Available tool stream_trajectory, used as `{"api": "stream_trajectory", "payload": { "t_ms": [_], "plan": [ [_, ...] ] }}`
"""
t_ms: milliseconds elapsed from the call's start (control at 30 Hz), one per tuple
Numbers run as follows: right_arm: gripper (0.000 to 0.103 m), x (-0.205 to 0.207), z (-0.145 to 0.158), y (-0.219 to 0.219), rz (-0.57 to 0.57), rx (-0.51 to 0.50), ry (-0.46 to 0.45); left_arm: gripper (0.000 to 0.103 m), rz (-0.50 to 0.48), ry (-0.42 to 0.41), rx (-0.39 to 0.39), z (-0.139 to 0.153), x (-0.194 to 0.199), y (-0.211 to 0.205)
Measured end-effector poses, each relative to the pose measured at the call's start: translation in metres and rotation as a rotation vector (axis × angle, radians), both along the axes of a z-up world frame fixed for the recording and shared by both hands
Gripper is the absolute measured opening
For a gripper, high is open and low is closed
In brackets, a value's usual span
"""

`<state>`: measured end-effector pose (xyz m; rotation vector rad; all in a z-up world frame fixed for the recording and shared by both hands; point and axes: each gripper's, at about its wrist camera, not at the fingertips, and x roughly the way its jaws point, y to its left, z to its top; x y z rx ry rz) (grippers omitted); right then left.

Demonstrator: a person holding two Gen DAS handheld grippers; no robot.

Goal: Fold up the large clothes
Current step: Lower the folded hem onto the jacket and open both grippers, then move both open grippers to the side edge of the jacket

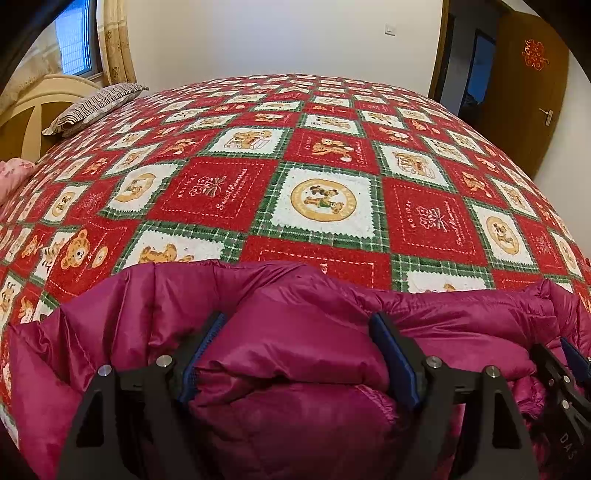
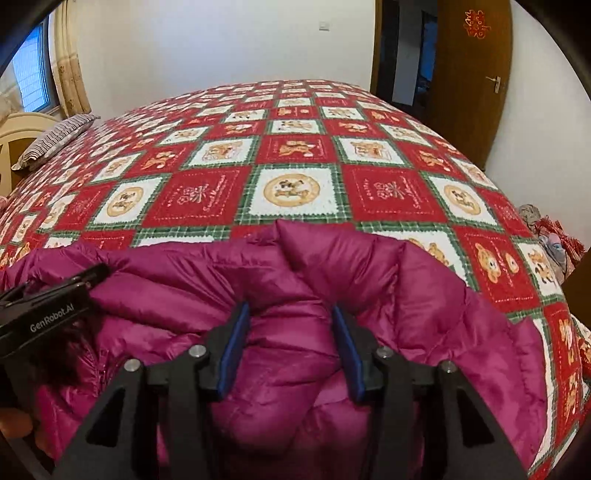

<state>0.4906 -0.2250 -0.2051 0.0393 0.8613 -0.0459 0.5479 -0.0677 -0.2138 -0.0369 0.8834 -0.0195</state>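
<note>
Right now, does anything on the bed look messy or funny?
Only the magenta puffy jacket: it's bunched in lumpy folds at the near edge of the teddy-bear bedspread, not flat. Both grippers, left and right, have thick wads between their fingers.

A bed (image 1: 332,122) under a red, white and green bear-patterned quilt fills the room, with a striped pillow (image 1: 96,107) and curtained window (image 1: 75,40) at upper left, a white wall (image 1: 280,33) behind, and a brown door (image 1: 524,92) at upper right.
</note>
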Motion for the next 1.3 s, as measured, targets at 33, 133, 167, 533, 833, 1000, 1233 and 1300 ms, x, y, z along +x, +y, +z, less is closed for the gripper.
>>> {"api": "stream_trajectory", "payload": {
  "t_ms": [33, 133, 167, 533, 833, 1000, 1233, 1300],
  "plan": [
    [0.050, 0.000, 0.000, 0.000, -0.002, -0.002, -0.002, 0.080, 0.000, 0.000, -0.005, 0.000, 0.000, 0.000],
    [0.050, 0.001, -0.003, 0.001, -0.006, -0.003, -0.006, 0.081, -0.009, 0.002, -0.070, 0.003, -0.002, 0.008],
    [0.052, 0.002, -0.003, 0.000, -0.007, -0.002, -0.004, 0.081, -0.015, 0.006, -0.091, 0.005, -0.004, 0.011],
    [0.064, -0.095, 0.059, -0.026, -0.033, 0.138, -0.116, 0.081, -0.166, -0.055, -0.251, 0.068, -0.120, 0.075],
    [0.077, -0.260, 0.103, -0.041, -0.070, 0.118, -0.194, 0.081, -0.320, -0.165, -0.265, 0.090, -0.259, 0.145],
    [0.077, -0.320, 0.087, -0.061, -0.104, 0.106, -0.131, 0.081, -0.337, -0.191, -0.270, 0.083, -0.316, 0.182],
    [0.077, -0.358, 0.056, -0.050, -0.052, 0.098, -0.026, 0.081, -0.403, -0.268, -0.224, 0.085, -0.380, 0.208],
    [0.077, -0.364, 0.045, -0.044, -0.038, 0.108, -0.003, 0.081, -0.428, -0.292, -0.227, 0.086, -0.395, 0.215]
  ]
}}
